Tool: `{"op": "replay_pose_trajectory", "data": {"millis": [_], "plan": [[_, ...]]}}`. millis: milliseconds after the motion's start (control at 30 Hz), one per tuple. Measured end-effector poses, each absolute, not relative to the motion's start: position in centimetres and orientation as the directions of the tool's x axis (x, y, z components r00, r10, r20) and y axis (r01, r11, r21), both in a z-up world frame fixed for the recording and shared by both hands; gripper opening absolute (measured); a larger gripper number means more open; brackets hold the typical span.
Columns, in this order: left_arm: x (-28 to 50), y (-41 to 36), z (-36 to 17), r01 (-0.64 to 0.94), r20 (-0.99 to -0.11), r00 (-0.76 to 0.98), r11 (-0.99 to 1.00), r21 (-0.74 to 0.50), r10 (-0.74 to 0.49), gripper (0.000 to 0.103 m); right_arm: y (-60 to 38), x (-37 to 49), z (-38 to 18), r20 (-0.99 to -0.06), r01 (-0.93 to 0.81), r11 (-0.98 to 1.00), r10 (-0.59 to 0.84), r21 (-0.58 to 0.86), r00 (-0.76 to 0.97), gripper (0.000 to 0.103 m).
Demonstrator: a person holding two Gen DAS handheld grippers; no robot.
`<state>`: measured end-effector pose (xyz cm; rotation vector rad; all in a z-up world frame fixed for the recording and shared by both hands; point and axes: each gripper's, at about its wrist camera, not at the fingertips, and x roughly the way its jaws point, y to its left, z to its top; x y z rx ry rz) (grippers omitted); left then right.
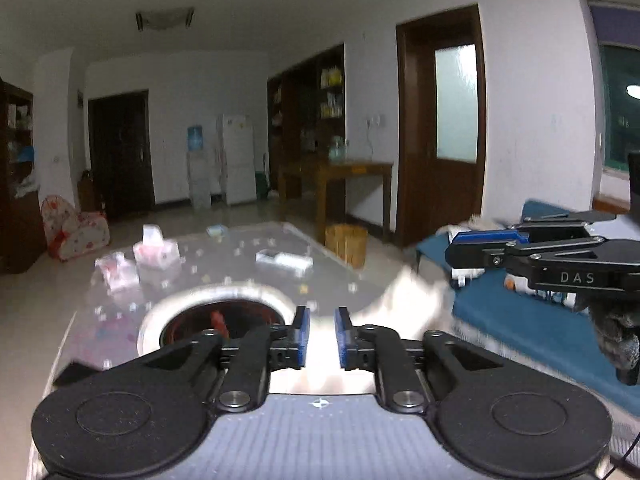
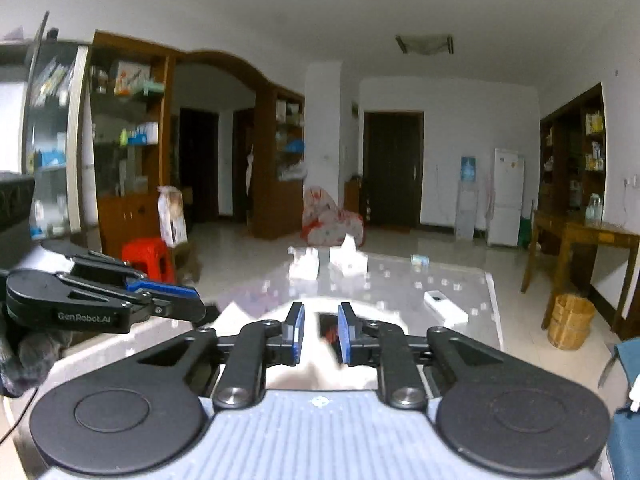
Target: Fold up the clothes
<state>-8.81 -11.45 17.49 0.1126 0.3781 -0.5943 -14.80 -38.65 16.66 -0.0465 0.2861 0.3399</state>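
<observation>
A pale cream garment (image 1: 404, 300) shows as a blur past my left gripper (image 1: 322, 336), over the edge between the glass table (image 1: 240, 264) and a blue cushion (image 1: 520, 320). The left gripper's blue pads (image 1: 303, 332) stand apart with only pale cloth seen behind the gap, none pressed. My right gripper (image 2: 320, 336) also has its pads apart; pale cloth (image 2: 316, 376) lies below them, not pinched. Each gripper appears side-on in the other's view: the right gripper (image 1: 456, 250) at the right, the left gripper (image 2: 196, 304) at the left.
The glass table (image 2: 460, 280) carries tissue packs (image 1: 156, 254), a white remote (image 2: 444, 306) and a round rimmed dish (image 1: 216, 304) with something red inside. A wicker basket (image 1: 346, 244), a wooden side table (image 1: 352, 172) and a red stool (image 2: 148, 258) stand around it.
</observation>
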Motion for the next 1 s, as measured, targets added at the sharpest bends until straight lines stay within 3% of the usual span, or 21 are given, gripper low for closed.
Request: {"op": "replay_pose_trajectory", "data": {"millis": [200, 367, 433, 500, 1000], "plan": [[-9.7, -12.0, 13.3, 0.556, -0.499, 0.713, 0.831, -0.026, -0.492, 0.06, -38.2, -16.7, 12.6, -0.415, -0.24, 0.969, 0.24, 0.053, 0.877, 0.056], [-11.0, -12.1, 9.8, 0.494, -0.606, 0.682, 0.869, -0.032, -0.41, 0.069, -36.5, -17.4, 8.9, -0.539, -0.176, 0.981, 0.192, 0.082, 0.82, 0.066], [-11.7, -11.8, 9.3, 0.476, -0.624, 0.675, 0.879, -0.039, -0.393, 0.075, -35.9, -17.8, 7.8, -0.567, -0.16, 0.983, 0.184, 0.092, 0.803, 0.076], [-12.3, -11.5, 8.9, 0.458, -0.639, 0.669, 0.888, -0.047, -0.379, 0.082, -35.4, -17.9, 6.9, -0.597, -0.147, 0.984, 0.176, 0.098, 0.783, 0.079], [-14.7, -10.7, 6.8, 0.369, -0.696, 0.647, 0.927, -0.071, -0.311, 0.091, -32.2, -19.6, 4.6, -0.674, -0.096, 0.991, 0.133, 0.093, 0.727, 0.097]]}}
